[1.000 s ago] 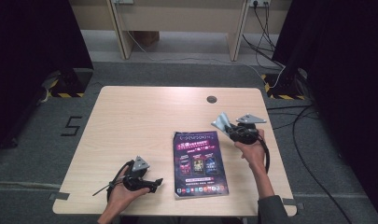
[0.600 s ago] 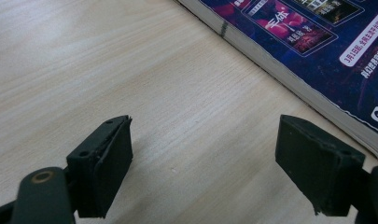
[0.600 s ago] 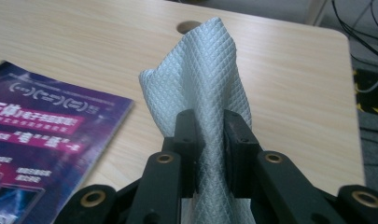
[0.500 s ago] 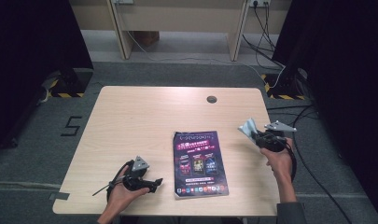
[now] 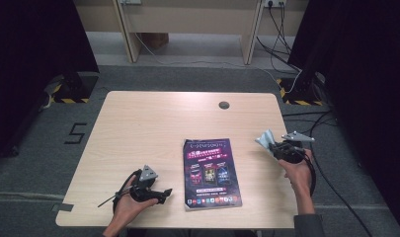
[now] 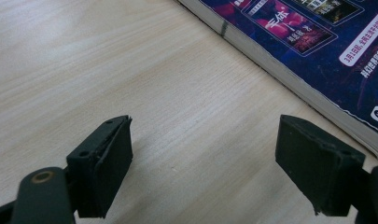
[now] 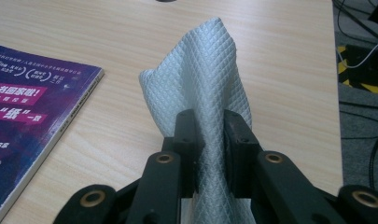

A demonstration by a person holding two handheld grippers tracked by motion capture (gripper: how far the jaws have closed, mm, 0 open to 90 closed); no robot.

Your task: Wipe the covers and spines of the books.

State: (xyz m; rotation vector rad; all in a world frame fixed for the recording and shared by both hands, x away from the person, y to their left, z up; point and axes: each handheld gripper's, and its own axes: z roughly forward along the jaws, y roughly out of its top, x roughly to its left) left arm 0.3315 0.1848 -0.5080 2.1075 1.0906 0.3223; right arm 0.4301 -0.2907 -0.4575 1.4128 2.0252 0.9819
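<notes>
A purple magazine lies flat on the wooden table, slightly right of the middle; its edge shows in the left gripper view and its corner in the right gripper view. My right gripper hovers near the table's right edge, shut on a pale blue quilted cloth that stands up between its jaws. My left gripper rests low at the front left, pointing toward the magazine, jaws wide open with only bare wood between them.
A round cable hole sits near the table's far edge. Cables trail on the floor to the right, and black stands with yellow-striped bases flank the table. A bench stands at the back.
My right gripper has carried the cloth from beside the magazine's top right corner toward the table's right edge. The left gripper has stayed put.
</notes>
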